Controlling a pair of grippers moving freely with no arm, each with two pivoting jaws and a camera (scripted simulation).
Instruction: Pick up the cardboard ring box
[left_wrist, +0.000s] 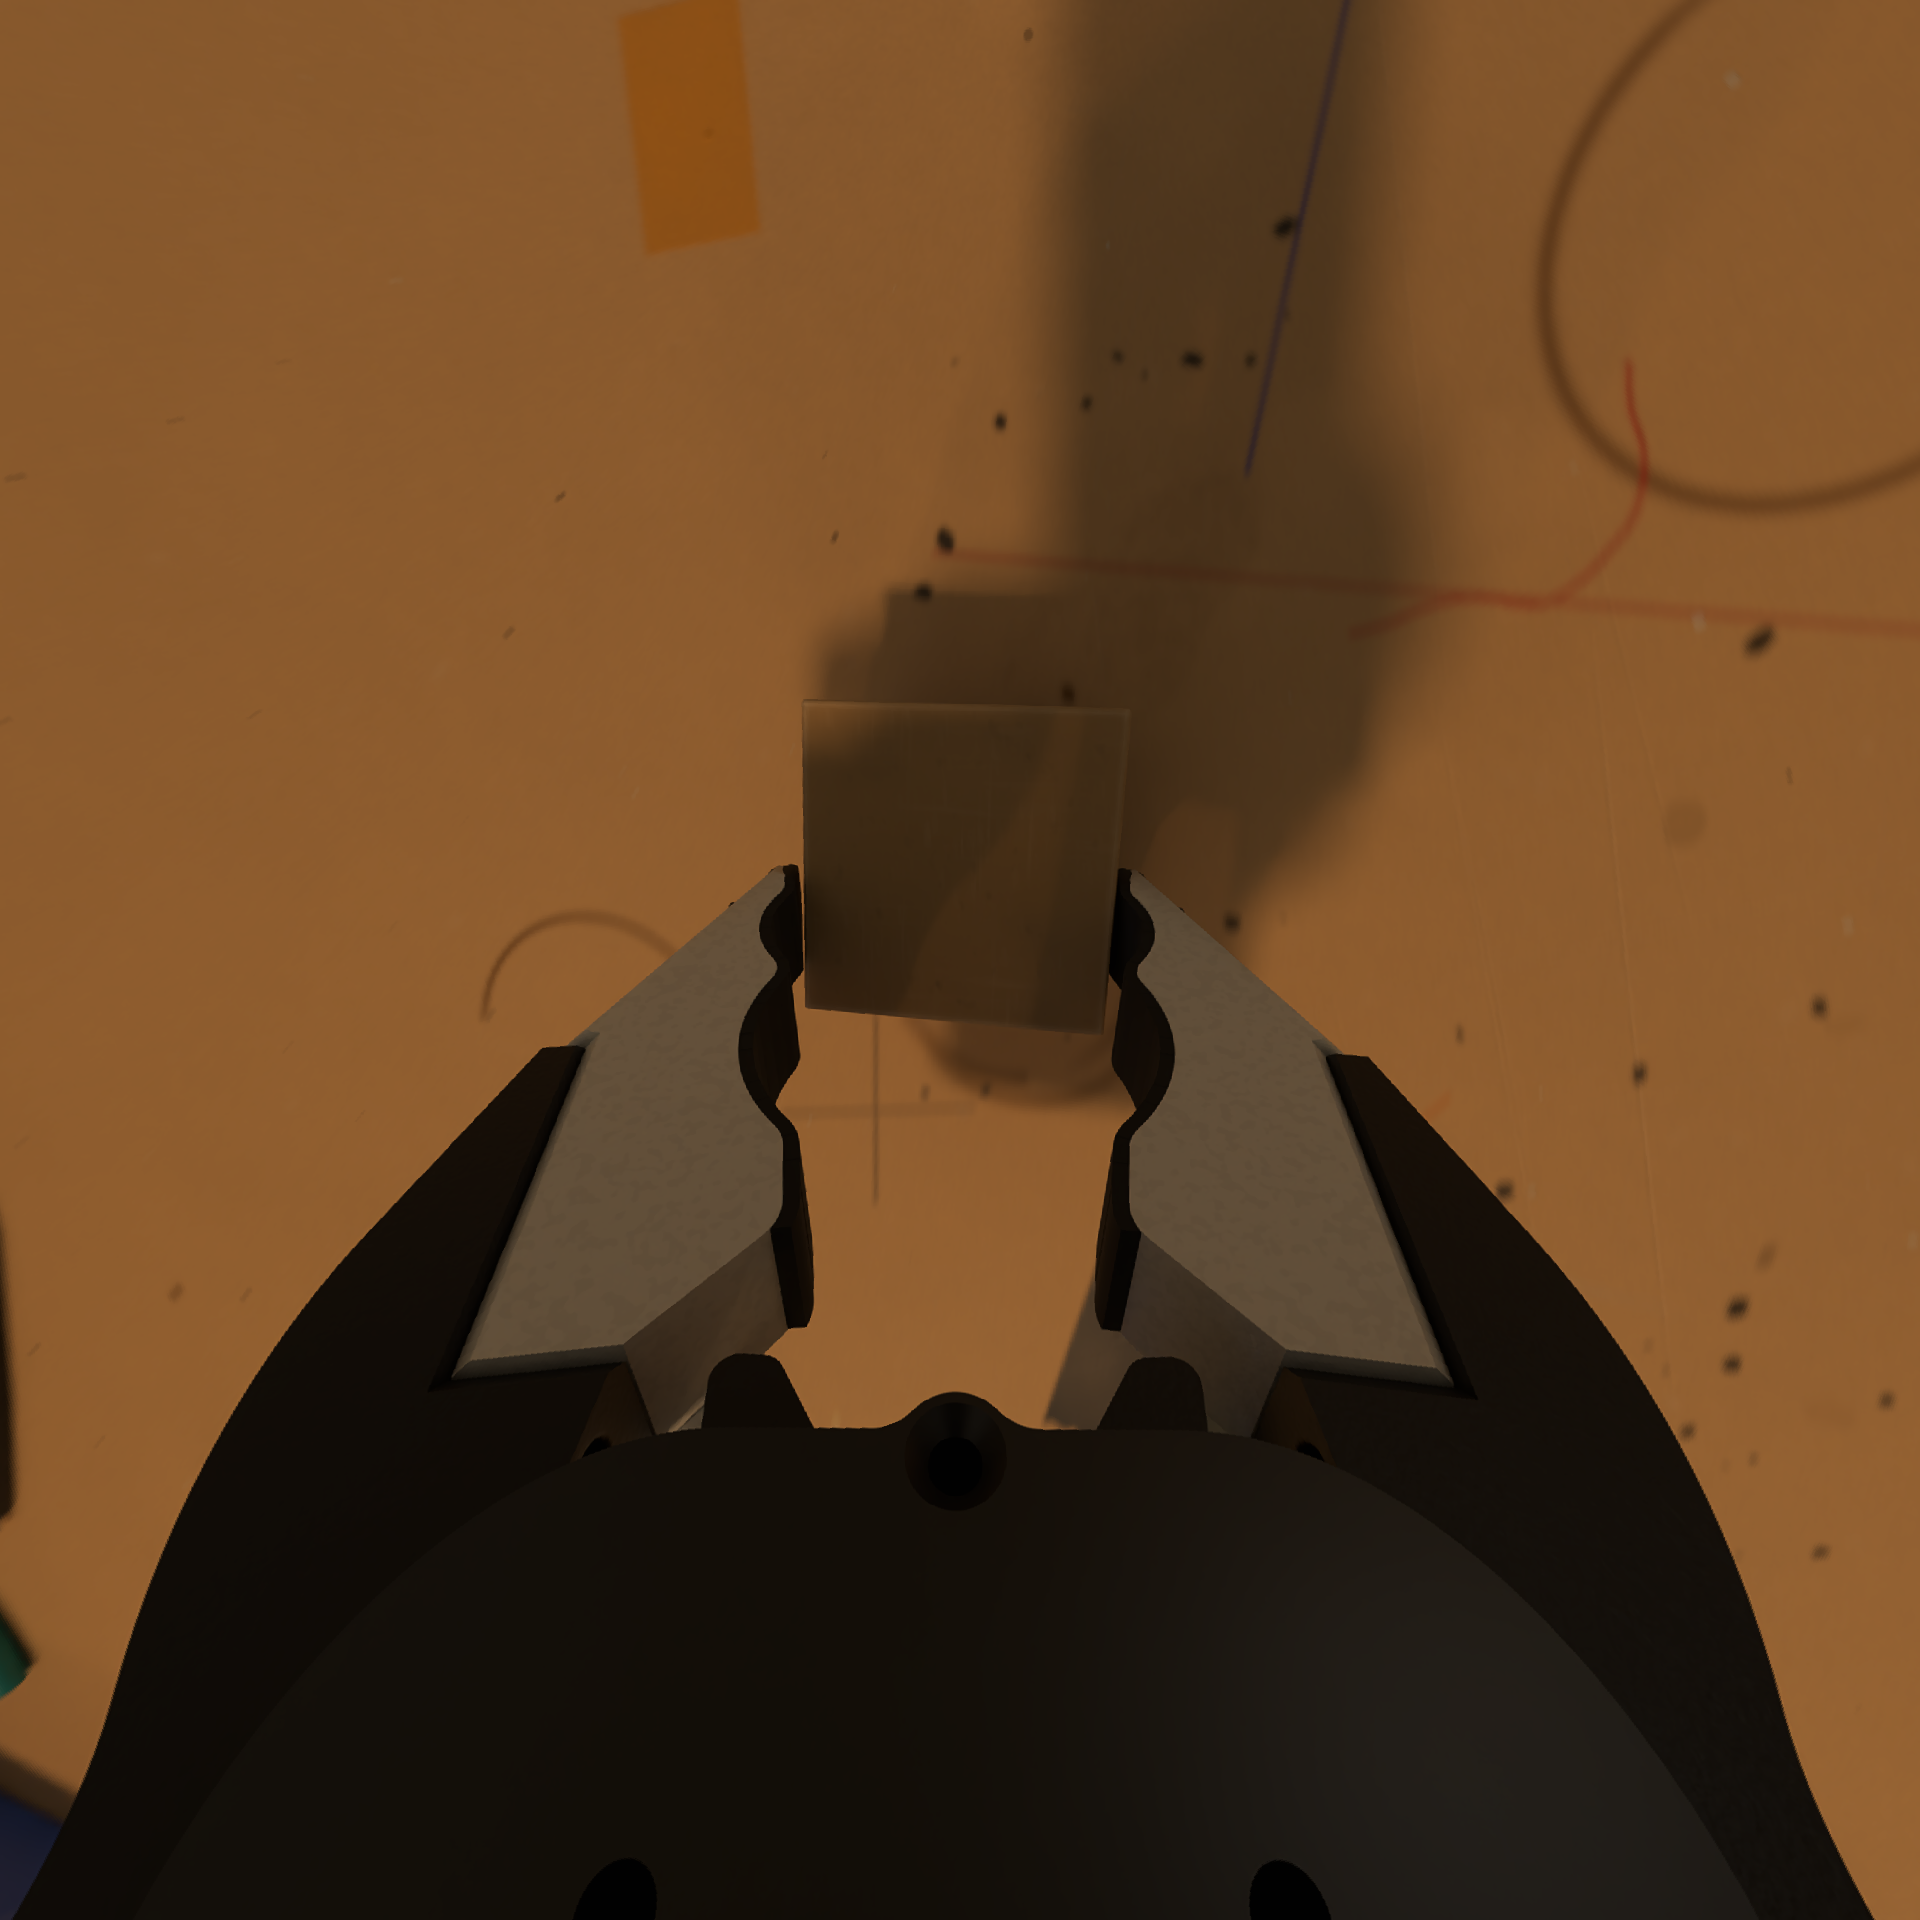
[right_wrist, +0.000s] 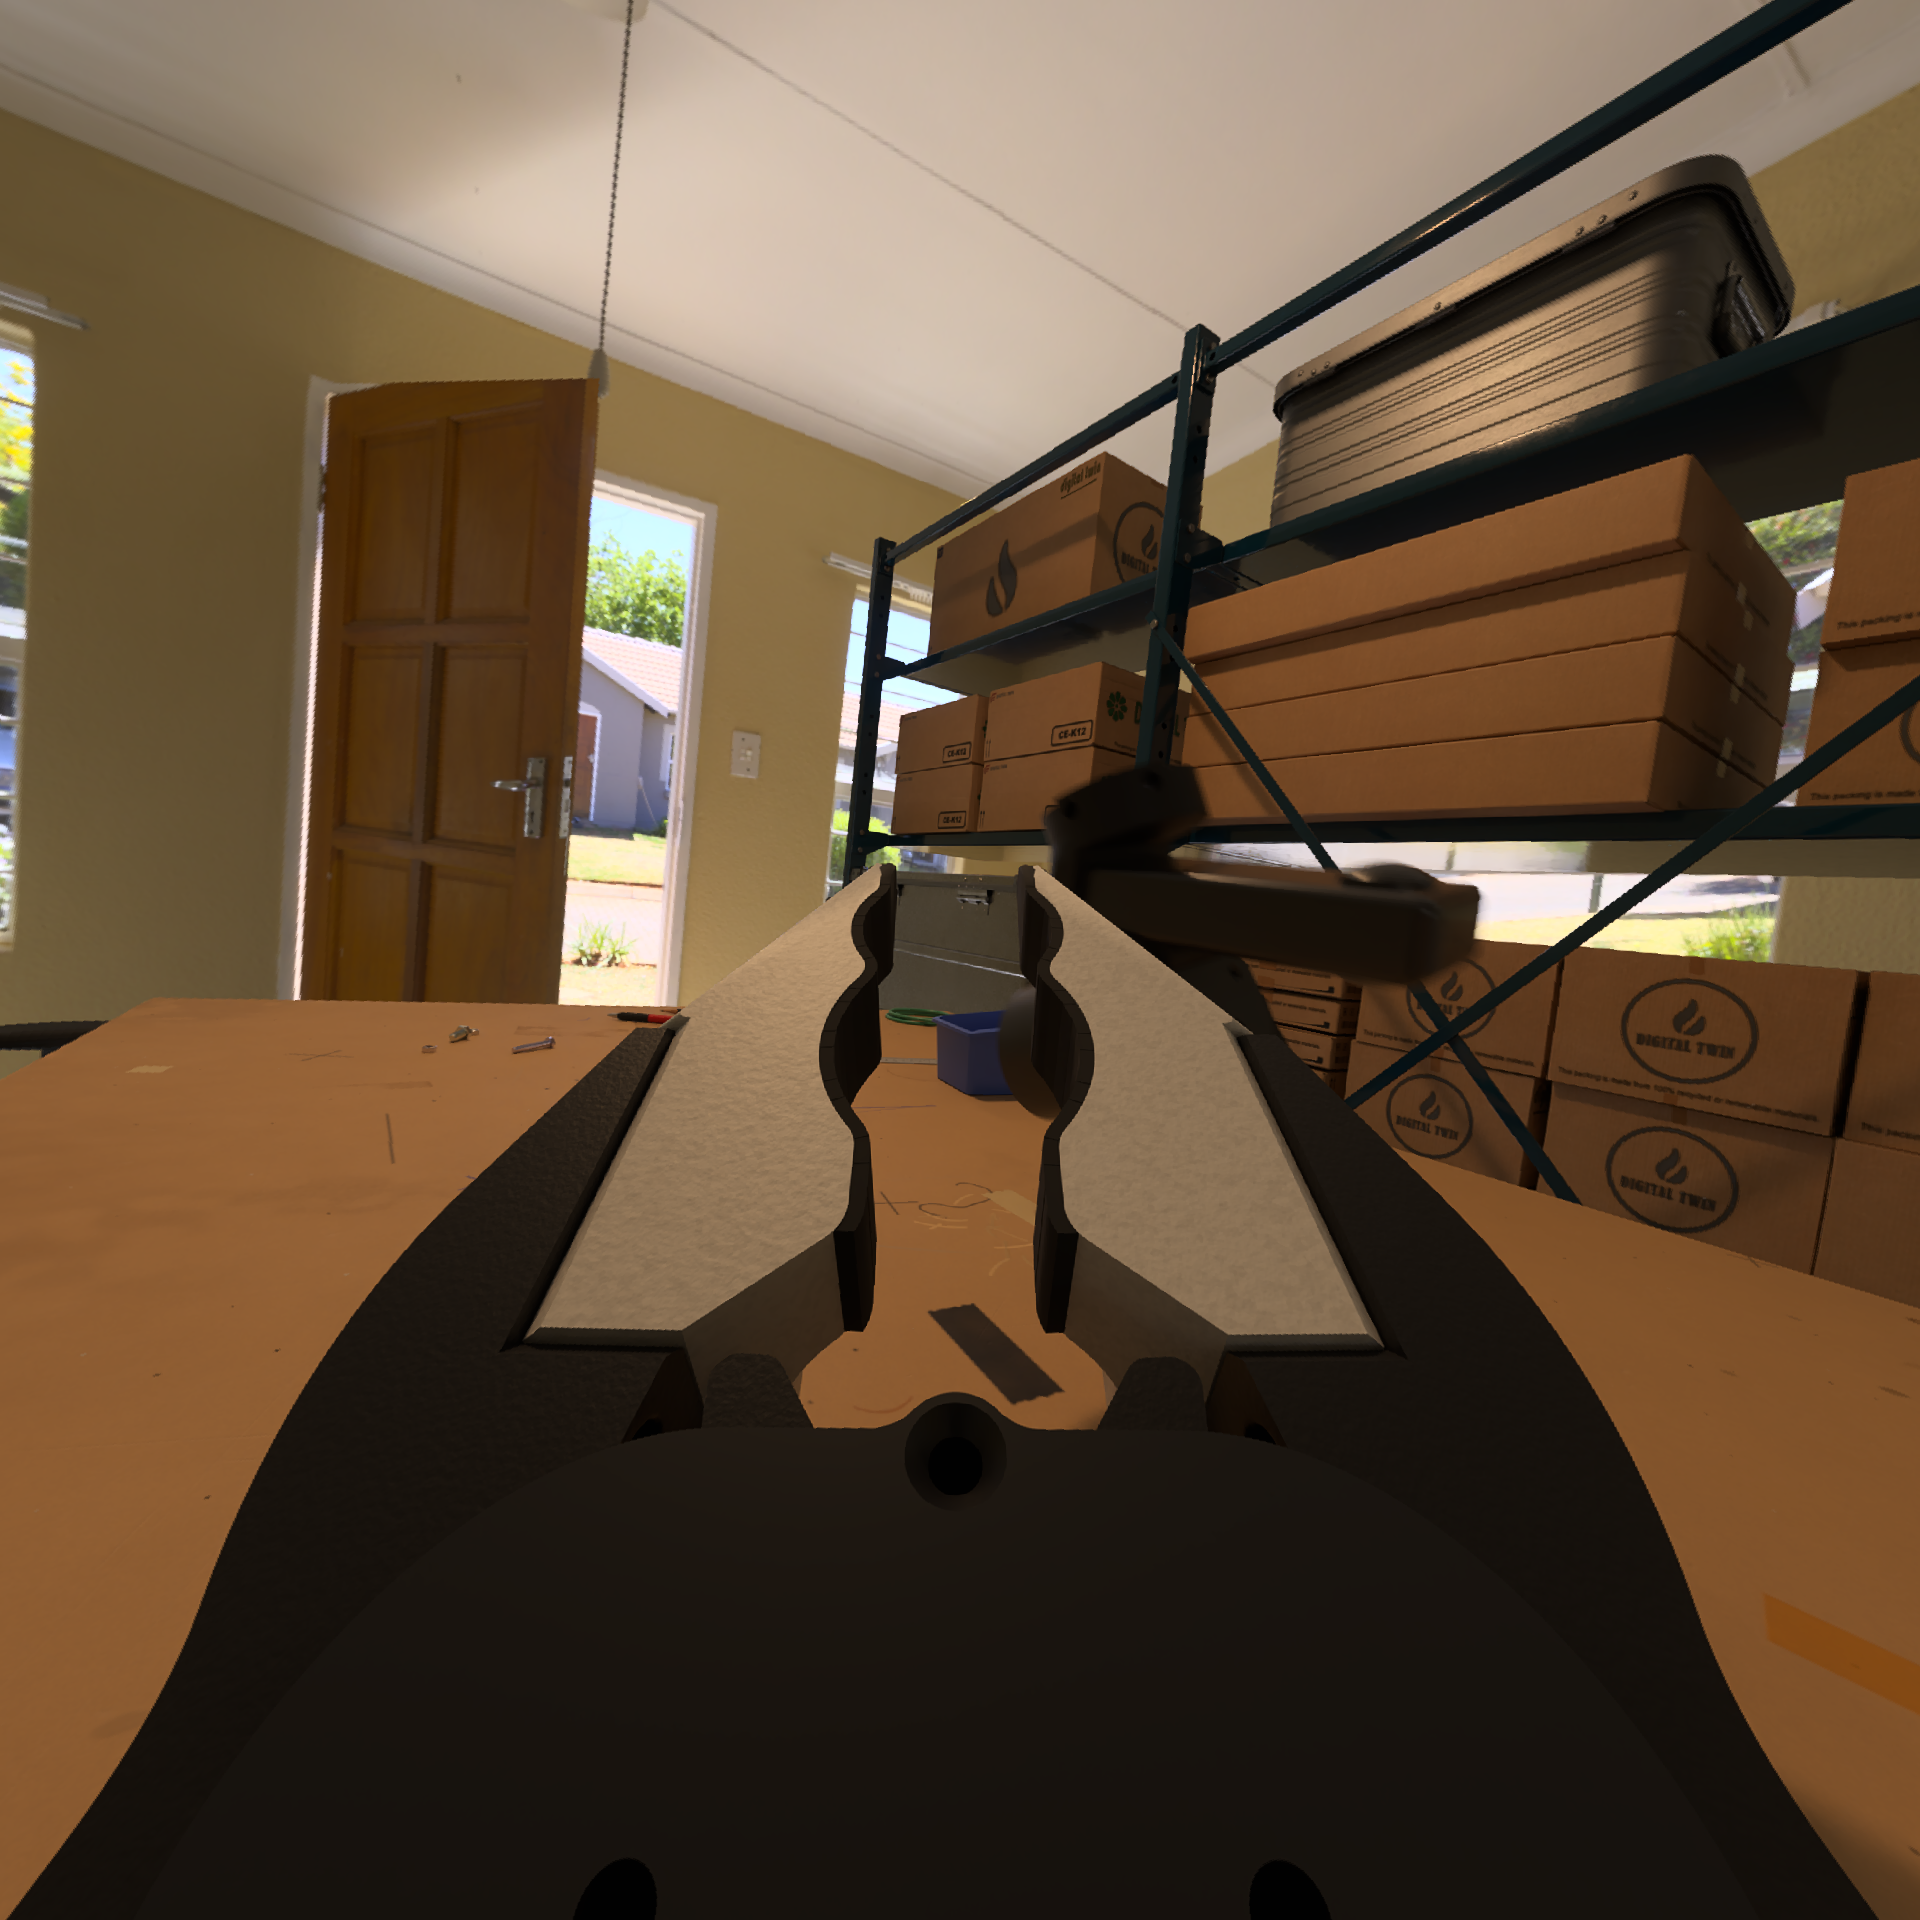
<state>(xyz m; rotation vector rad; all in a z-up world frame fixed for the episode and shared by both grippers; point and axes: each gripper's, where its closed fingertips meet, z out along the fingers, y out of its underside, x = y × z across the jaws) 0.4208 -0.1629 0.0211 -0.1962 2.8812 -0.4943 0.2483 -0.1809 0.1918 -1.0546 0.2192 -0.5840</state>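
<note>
left gripper (left_wrist: 956, 914) gripping plain ring box (left_wrist: 961, 862)

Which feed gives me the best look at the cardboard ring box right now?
The left wrist view: the cardboard ring box sits centred between the left gripper fingertips, which press its two sides. The right wrist view shows no box at all, only the left gripper farther off.

Worktop (left_wrist: 312, 623): orange-brown board, many dark specks, thin scratch lines, faint ring marks. Orange tape patch (left_wrist: 691, 125) lies flat at far left part in left wrist view. Red thread-like line (left_wrist: 1621, 499) curls across surface at right.

Right wrist view: worktop (right_wrist: 260, 1247) carries dark tape strip (right_wrist: 992, 1349), few screws (right_wrist: 532, 1044) near far edge, red marker pen (right_wrist: 646, 1017) beside them, blue bin (right_wrist: 971, 1049), green cable (right_wrist: 914, 1015) just behind it.
</note>
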